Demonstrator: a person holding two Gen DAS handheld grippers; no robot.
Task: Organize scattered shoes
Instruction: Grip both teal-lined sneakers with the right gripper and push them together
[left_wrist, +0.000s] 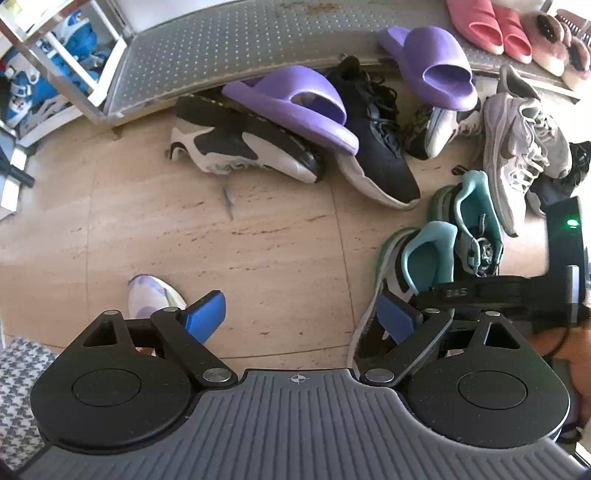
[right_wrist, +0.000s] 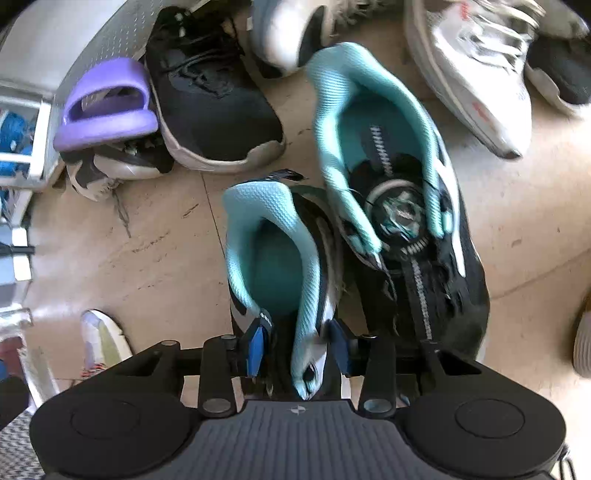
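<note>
Two black sneakers with teal lining lie side by side on the beige tiled floor. My right gripper (right_wrist: 299, 345) points down over the near teal sneaker (right_wrist: 273, 258), and its blue pads press the shoe's collar from both sides. The second teal sneaker (right_wrist: 388, 166), which has a dial lace, lies just to the right and is blurred. In the left wrist view my left gripper (left_wrist: 301, 314) hangs open over bare floor, with nothing between its fingers. The near teal sneaker (left_wrist: 406, 266) sits beside its right finger.
Scattered against a grey perforated low shelf (left_wrist: 221, 48) are two purple slippers (left_wrist: 295, 107), a black sneaker (left_wrist: 376, 147), a white-and-black sneaker (left_wrist: 236, 147) and a grey sneaker (left_wrist: 517, 147). Pink slippers (left_wrist: 487, 26) rest on the shelf. A person's shoe toe (left_wrist: 151, 295) shows at lower left.
</note>
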